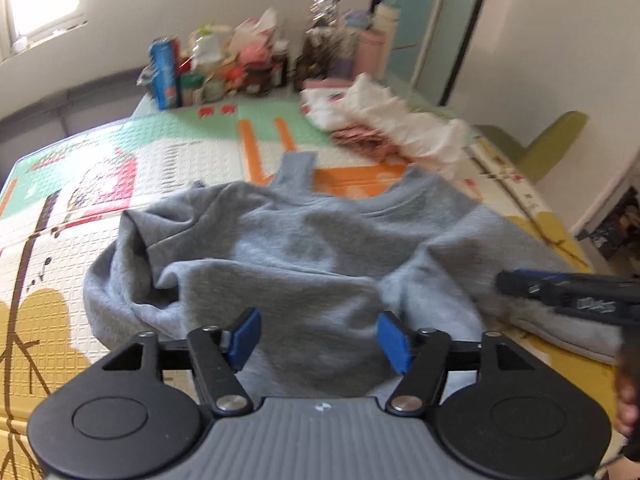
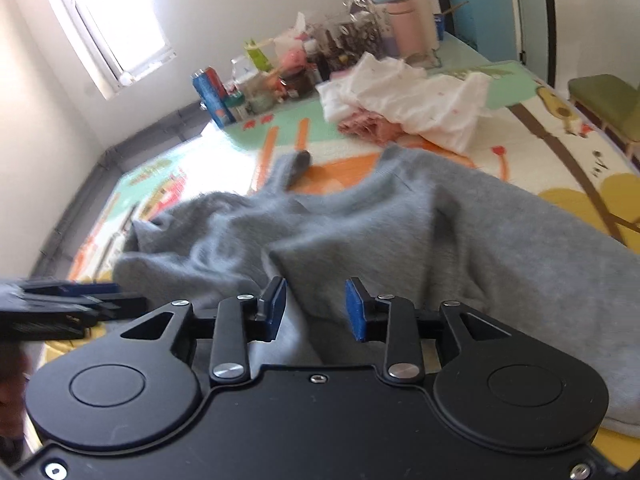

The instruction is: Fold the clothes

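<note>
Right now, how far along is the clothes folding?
Early. Done: little, the grey sweatshirt lies rumpled on the play mat. In hand: nothing, left gripper and right gripper are both open above it. Left: its folds, plus the white and pink pile.

Setting: room in a home, floor-level work area.
Patterned foam play mat (image 1: 120,184) covers the surface; jars, bottles and snack packets (image 1: 224,72) cluster at the far wall under a window (image 2: 116,36); loose laundry pile (image 2: 416,96); green cushioned stool (image 2: 608,100) alongside.
</note>
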Demonstrator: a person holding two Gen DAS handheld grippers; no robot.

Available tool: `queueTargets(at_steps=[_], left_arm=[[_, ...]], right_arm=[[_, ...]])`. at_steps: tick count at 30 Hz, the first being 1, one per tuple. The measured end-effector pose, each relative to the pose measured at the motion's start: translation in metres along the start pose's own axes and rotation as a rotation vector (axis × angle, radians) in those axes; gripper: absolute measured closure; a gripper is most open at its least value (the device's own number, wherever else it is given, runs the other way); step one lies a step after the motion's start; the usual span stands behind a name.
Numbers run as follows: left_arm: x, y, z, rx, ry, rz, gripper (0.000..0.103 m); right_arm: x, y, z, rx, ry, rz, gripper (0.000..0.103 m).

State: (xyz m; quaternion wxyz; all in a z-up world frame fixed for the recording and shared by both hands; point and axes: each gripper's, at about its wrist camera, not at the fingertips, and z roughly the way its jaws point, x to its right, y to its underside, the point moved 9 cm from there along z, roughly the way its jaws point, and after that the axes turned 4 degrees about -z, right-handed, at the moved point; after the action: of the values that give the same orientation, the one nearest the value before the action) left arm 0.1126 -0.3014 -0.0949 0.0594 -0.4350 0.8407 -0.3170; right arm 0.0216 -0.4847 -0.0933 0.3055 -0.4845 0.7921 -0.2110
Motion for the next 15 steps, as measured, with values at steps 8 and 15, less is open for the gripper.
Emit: queueTargets(at_steps=[8, 15], left_arm=[[0.048, 0.063, -0.016, -0.038, 0.059, 0.177, 0.033], [0.073, 0.107, -0.011, -0.058, 0.105, 0.201, 0.033]], right_arm=[[0.025, 0.052, -0.002, -0.083, 0.018, -0.004, 0.071], [0.023, 0.078, -0.005, -0.104, 0.003, -0.051, 0.069]])
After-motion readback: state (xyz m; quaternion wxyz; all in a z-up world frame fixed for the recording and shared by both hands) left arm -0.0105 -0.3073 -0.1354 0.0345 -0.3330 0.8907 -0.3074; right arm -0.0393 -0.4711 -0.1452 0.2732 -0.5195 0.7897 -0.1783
